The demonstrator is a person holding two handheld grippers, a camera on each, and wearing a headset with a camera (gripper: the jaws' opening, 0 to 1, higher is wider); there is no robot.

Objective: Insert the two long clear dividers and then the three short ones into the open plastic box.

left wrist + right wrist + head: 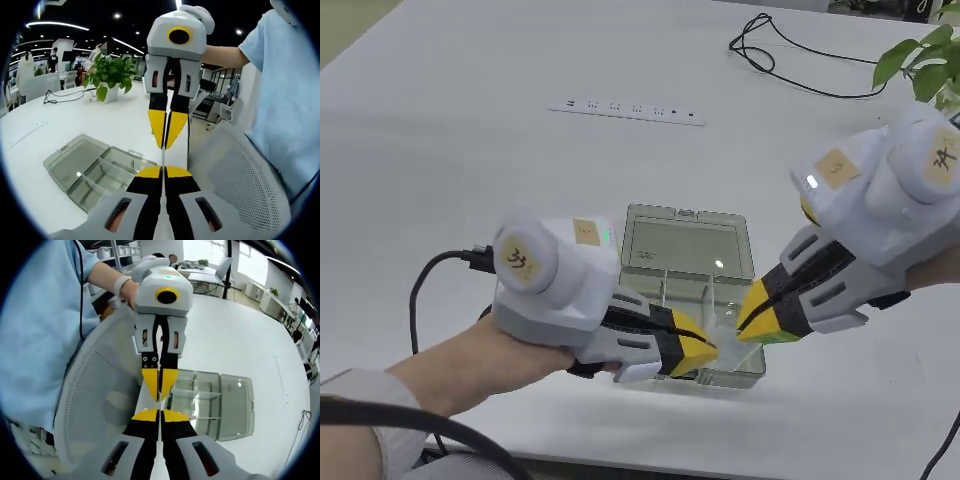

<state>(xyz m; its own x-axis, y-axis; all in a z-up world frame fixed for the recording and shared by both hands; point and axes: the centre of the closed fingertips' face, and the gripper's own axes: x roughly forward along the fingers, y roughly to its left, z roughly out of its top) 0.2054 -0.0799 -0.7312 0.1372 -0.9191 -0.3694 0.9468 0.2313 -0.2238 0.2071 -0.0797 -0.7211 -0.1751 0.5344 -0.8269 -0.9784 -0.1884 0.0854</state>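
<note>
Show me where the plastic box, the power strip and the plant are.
Plastic box (685, 245): head view, on the flat of its open lid.
Power strip (625, 110): head view, middle of the white strip.
Plant (112, 75): left gripper view, on its green leaves.

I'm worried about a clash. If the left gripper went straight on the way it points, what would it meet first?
The right gripper, which faces it tip to tip, dead ahead. Both seem shut on the thin clear divider, seen edge-on between them. The gap between the tips looks small.
</note>
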